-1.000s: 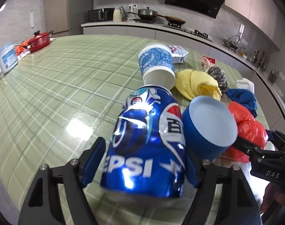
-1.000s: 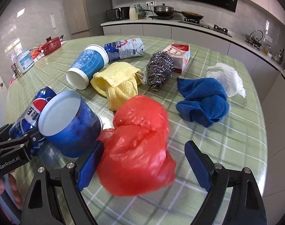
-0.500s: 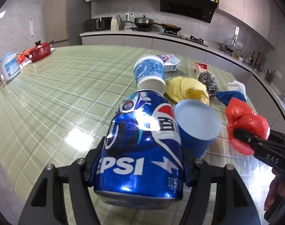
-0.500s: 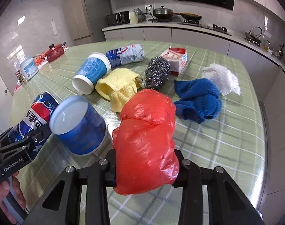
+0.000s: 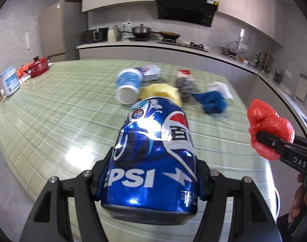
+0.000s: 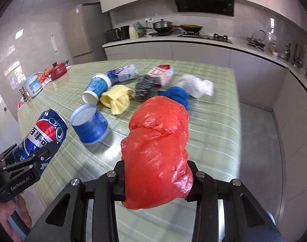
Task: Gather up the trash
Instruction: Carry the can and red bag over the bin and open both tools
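The left gripper (image 5: 150, 173) is squeezed tight on the blue can (image 5: 153, 153), up off the green checked table (image 5: 52, 121). The can lies long-ways straight out from the fingers (it says "PEPSI"). The right gripper (image 6: 156, 178) is pinched on the red plastic bag (image 6: 159, 153), which also sticks straight out, above the table.
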